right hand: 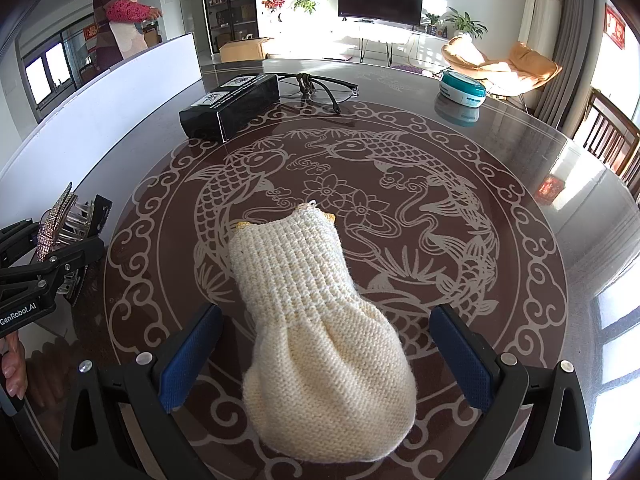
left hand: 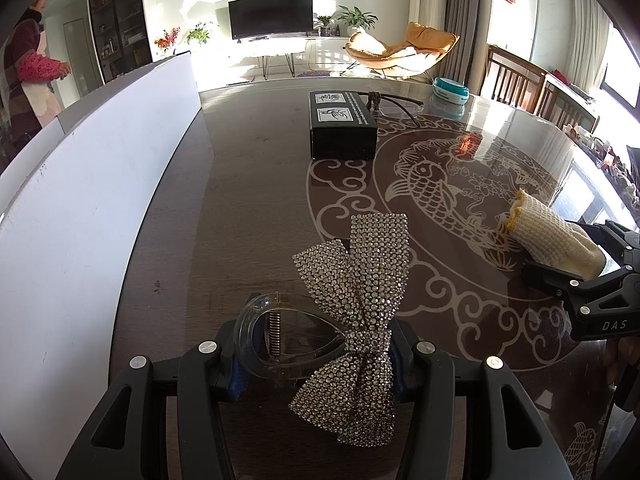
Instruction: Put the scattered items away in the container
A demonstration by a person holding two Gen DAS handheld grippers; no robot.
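Observation:
My left gripper (left hand: 320, 356) is shut on a clear hair claw clip with a rhinestone bow (left hand: 360, 280) and holds it just above the dark table; it also shows at the left of the right wrist view (right hand: 60, 228). A cream knitted glove (right hand: 316, 312) lies on the table between the open fingers of my right gripper (right hand: 324, 356), whose blue pads (right hand: 188, 356) stand apart from it on both sides. The glove and right gripper show at the right of the left wrist view (left hand: 552, 236). A long white container wall (left hand: 92, 184) runs along the table's left side.
A black box (left hand: 343, 126) lies at the far middle of the table (left hand: 248, 200), with glasses (right hand: 320, 84) behind it. A teal and white round tin (right hand: 462, 88) sits at the far right. Chairs stand at the right edge. A person stands far left.

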